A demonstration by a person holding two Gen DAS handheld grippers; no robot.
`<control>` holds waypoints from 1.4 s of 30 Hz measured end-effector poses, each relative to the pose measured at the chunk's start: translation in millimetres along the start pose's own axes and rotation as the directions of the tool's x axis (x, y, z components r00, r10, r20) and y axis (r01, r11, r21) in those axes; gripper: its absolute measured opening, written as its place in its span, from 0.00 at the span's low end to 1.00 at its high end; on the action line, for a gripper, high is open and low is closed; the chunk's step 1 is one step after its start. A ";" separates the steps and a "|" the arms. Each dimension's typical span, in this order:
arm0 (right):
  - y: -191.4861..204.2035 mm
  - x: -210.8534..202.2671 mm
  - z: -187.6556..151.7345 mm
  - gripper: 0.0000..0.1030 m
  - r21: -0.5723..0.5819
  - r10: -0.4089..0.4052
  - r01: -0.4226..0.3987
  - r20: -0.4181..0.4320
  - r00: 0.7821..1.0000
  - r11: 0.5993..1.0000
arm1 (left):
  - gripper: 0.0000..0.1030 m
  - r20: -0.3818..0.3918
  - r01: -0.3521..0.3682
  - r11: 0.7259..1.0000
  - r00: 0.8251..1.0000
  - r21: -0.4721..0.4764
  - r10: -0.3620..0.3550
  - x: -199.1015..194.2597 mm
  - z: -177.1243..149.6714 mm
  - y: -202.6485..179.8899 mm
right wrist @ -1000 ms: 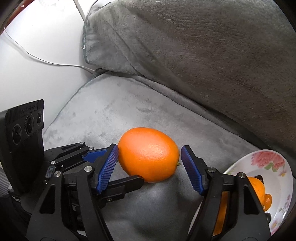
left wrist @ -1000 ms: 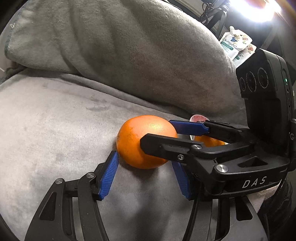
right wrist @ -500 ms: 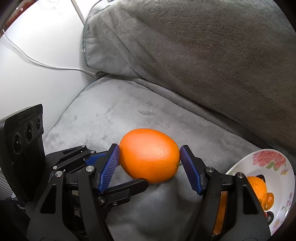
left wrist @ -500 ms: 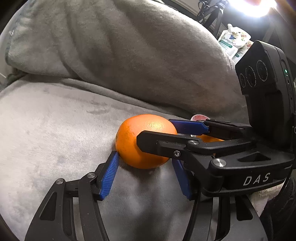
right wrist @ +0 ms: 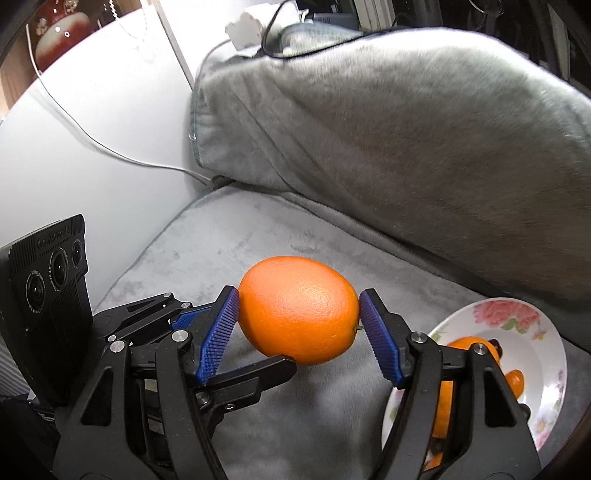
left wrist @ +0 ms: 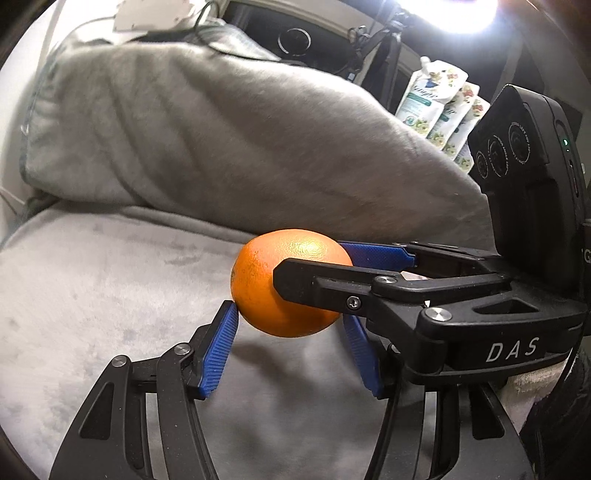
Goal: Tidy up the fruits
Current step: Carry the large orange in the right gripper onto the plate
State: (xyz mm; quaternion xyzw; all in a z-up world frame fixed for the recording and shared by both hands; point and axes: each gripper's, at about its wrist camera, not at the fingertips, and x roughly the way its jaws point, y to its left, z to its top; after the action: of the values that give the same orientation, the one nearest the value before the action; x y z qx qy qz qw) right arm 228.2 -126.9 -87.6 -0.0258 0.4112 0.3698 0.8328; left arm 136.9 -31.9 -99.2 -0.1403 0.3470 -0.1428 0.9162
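- Nearest the right wrist camera, the right gripper (right wrist: pixel 299 326) is clamping the orange (right wrist: pixel 297 308) by its two narrow ends, both blue pads (right wrist: pixel 218 334) pressing on the peel with the jaws roughly half spread.
- The orange is hanging clear of the grey seat cushion (right wrist: pixel 207 254), casting a shadow on the fabric just beneath it.
- Coming in at the orange from the left in that view, the left gripper (right wrist: pixel 236 350) is sitting crosswise under the right one, one black finger passing just below the orange.
- In the left wrist view, the left gripper (left wrist: pixel 291 343) is standing about half open; its left pad (left wrist: pixel 218 350) is touching the orange (left wrist: pixel 258 291) at the tip only, and its right pad (left wrist: pixel 360 356) is sitting just below the orange, partly hidden, so I cannot tell whether it is gripping.
- In that same view the right gripper (left wrist: pixel 317 269) is crossing in front of the orange from the right.
- To the right of the orange and lower, a floral plate (right wrist: pixel 532 325) is lying on the cushion, holding orange-coloured fruit pieces (right wrist: pixel 515 380) partly hidden behind a finger.
- Behind the orange, a large grey back cushion (right wrist: pixel 388 129) is leaning over the seat.
- Left of the orange and farther back, a white cable (right wrist: pixel 110 151) is running across a white surface (right wrist: pixel 92 110).
- Beyond the back cushion, floral refill pouches (left wrist: pixel 432 99) are standing under a bright lamp (left wrist: pixel 450 14).
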 end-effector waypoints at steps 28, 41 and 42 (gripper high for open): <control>-78.3 -107.2 -46.7 0.68 0.145 -0.110 0.088 0.152 0.982 0.985 | 0.57 -0.013 0.103 0.979 0.995 0.176 -0.103 35.2 25.7 -104.9; -118.2 -118.4 -71.8 0.68 0.242 -0.116 0.074 0.163 0.980 0.968 | 0.57 -0.067 0.113 0.968 0.993 0.223 -0.101 62.8 18.9 -132.3; -120.1 -117.9 -72.7 0.68 0.246 -0.115 0.073 0.161 0.980 0.967 | 0.57 -0.070 0.113 0.968 0.993 0.224 -0.100 63.4 17.6 -132.8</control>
State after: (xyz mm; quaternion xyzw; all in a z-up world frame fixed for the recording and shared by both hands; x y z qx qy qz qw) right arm 210.5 -309.4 -84.0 0.0874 0.3766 0.2783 0.8793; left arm 172.5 -174.0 -77.0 -0.0486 0.3466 -0.2348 0.9069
